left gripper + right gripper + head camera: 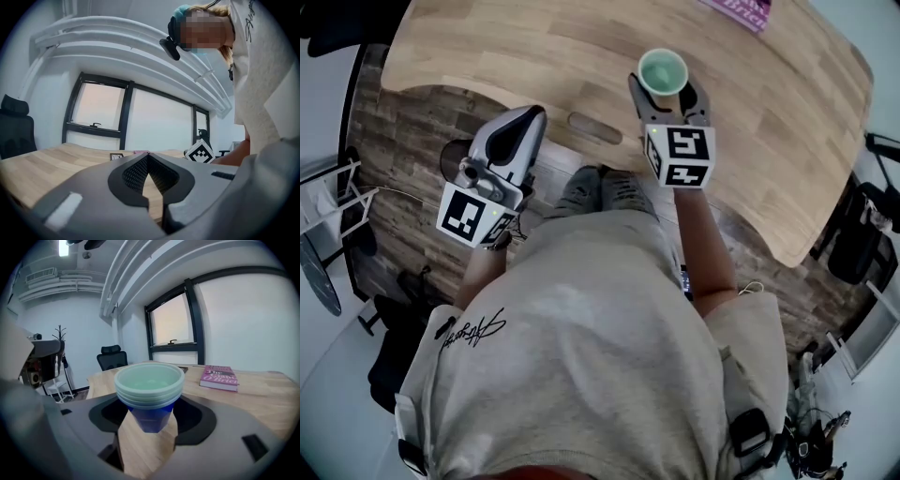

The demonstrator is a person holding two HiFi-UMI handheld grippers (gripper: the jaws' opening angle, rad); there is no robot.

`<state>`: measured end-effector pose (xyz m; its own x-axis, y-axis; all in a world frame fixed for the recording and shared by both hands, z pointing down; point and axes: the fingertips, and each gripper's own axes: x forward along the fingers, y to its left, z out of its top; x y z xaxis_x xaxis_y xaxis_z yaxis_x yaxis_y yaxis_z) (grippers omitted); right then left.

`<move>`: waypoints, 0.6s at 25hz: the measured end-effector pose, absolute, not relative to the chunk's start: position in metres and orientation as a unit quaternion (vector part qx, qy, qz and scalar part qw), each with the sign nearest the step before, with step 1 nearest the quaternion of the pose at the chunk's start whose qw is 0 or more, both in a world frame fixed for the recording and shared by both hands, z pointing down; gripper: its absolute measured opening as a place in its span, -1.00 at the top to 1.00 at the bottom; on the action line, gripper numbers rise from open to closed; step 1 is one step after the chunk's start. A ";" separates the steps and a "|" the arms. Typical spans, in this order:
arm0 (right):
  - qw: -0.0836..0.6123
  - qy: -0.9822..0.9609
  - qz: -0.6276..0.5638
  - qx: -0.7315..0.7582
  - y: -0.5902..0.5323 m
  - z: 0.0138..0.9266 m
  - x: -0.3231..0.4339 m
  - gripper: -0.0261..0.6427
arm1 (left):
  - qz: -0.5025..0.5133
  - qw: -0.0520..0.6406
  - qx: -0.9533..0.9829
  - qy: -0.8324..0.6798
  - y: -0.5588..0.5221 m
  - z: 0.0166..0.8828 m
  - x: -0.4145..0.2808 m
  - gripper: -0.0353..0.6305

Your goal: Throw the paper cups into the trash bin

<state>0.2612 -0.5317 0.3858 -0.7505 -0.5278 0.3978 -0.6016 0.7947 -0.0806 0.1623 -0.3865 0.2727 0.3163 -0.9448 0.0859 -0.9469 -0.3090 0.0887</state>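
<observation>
On the pink book [219, 377] the cover's first word reads "The"; its other lines are too blurred.

Head camera steeply down over the table [534, 56]; both tool cameras low across it

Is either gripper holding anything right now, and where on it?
The right gripper grips the paper cup stack by its blue body, below the rims. The left gripper is shut, empty.
</observation>
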 end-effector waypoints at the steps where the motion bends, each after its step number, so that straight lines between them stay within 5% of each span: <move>1: 0.179 -0.935 0.102 0.289 -0.528 0.382 0.256 0.08 | 0.006 0.060 0.802 -0.594 -0.383 0.271 0.161 0.88; 15: 0.185 -0.974 0.048 0.120 -0.461 0.351 0.192 0.08 | -0.009 0.041 0.706 -0.707 -0.311 0.261 0.145 0.88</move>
